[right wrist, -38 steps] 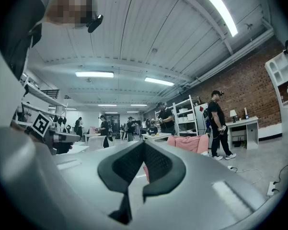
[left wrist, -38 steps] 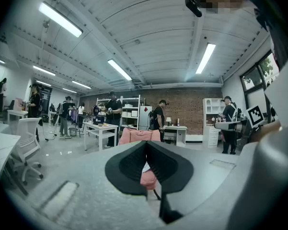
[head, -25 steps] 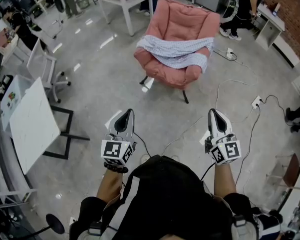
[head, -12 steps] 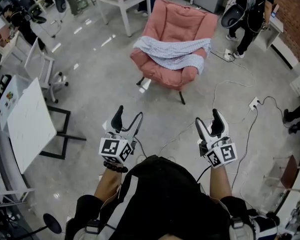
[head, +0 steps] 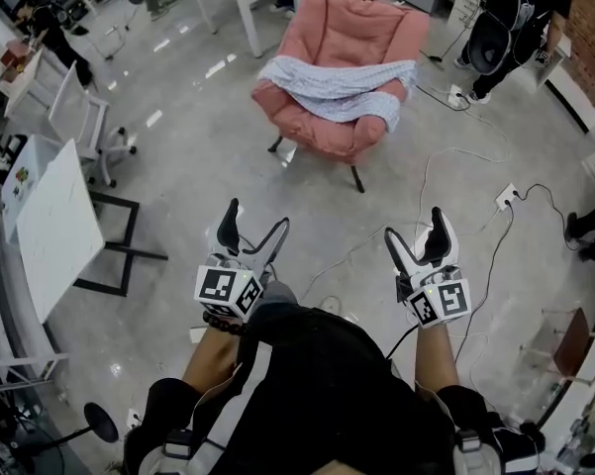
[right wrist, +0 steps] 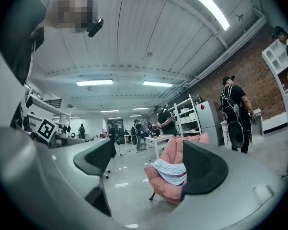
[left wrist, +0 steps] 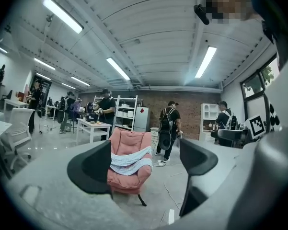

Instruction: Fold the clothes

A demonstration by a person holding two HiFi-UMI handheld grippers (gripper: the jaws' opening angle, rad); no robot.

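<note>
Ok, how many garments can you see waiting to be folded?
1: a light patterned cloth draped across the pink armchair, from arm to arm. Another piece could lie hidden beneath it.

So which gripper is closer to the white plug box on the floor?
Right. The right gripper has the plug box on the floor just off its outer side; the left gripper is farther off, beyond the right one.

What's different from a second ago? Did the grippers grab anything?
No grab. The left gripper and right gripper have just been opening, from shut to wide apart, with nothing between their jaws. The pale cloth stays draped over the pink armchair, untouched.
</note>
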